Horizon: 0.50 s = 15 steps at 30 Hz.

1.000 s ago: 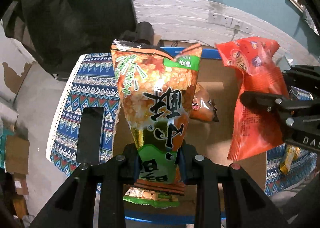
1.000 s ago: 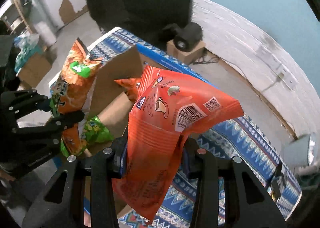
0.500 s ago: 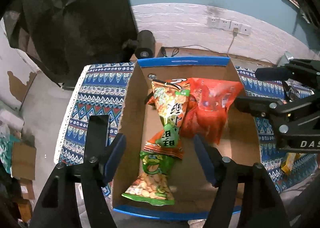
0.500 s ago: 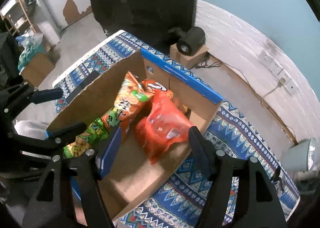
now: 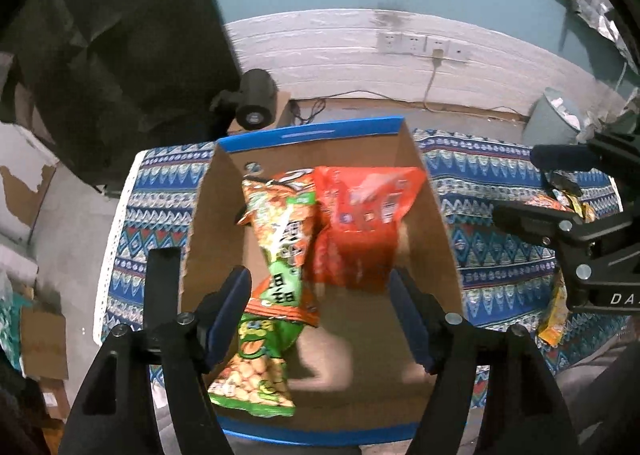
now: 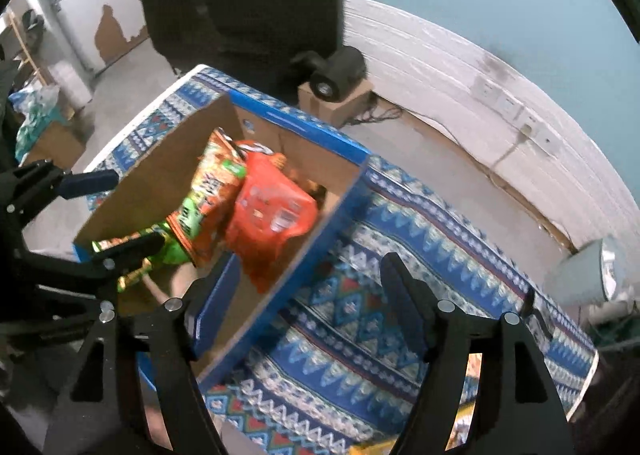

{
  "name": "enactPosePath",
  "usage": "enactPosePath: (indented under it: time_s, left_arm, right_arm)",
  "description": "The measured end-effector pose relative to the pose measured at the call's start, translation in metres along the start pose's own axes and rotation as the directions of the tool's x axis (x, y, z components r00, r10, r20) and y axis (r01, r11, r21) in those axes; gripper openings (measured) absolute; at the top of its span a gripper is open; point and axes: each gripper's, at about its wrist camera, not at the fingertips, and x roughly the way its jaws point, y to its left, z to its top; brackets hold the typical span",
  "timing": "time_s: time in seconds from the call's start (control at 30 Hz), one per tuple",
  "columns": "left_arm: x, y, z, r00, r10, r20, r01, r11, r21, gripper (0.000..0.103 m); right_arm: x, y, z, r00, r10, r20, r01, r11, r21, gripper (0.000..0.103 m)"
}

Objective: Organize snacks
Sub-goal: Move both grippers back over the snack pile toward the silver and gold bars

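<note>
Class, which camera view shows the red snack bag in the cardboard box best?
The left wrist view: the red snack bag faces the camera, nearly unobstructed inside the cardboard box. The right wrist view shows it obliquely, blurred, its lower end hidden behind the box wall.

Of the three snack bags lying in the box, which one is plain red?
The red bag, on the right side of the box. The orange bag and green bag lie along the left.
</note>
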Motion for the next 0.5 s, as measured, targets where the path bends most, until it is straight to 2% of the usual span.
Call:
enactPosePath:
  time_s: [0.33,0.5]
  left_arm:
    - [-0.002,-0.048,0.008,0.999,-0.034,-0.002,0.035,0.996,0.081,0.073]
    - [-0.003,-0.078,0.010,0.999,-0.051,0.001,0.050,0.990,0.133,0.073]
  right_arm:
    - [-0.016,-0.054,-0.045,0.998,-0.060,-0.033,0.064,0.991,0.120,0.073]
    - [-0.022,-0.091,-0.073,0.993,-0.102,-0.063,0.113,0.970,0.216,0.073]
